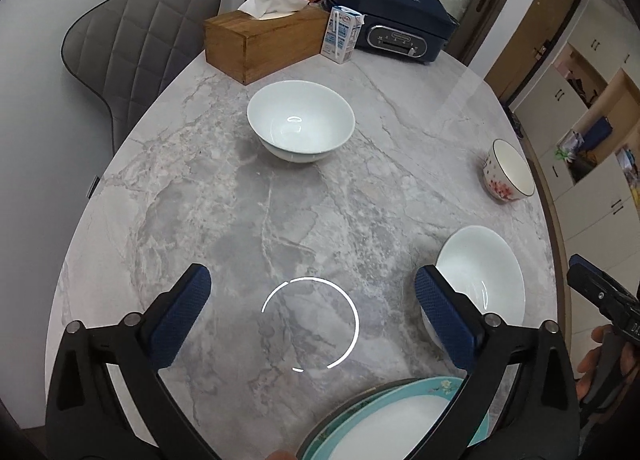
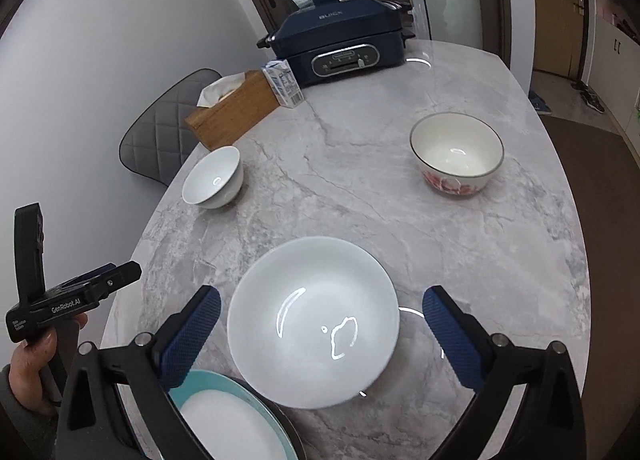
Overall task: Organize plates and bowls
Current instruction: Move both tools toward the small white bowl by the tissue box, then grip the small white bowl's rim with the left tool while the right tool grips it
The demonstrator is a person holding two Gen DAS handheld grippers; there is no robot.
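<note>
— So where do both tools stand?
— Left hand-held gripper (image 1: 312,316) gapes wide over bare marble surface (image 1: 280,200), holding nothing. Right hand-held gripper (image 2: 320,328) spreads wide around the white bowl (image 2: 314,320), not gripping it.
— Other dishes?
— Teal plate (image 2: 224,420) nearest; floral bowl (image 2: 456,154) and small white bowl (image 2: 212,178) farther off.

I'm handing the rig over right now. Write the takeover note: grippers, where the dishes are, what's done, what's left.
Left gripper: open, empty, over bare marble table.
Right gripper: open, empty, jaws either side of the wide white bowl without touching it.
Plate stack, teal-rimmed plate on top, at the near edge.
Stacked white bowls near the tissue box.
Floral bowl alone, far right.
Done: plates stacked, two white bowls nested.
Left: probably gather the wide bowl and floral bowl.
</note>
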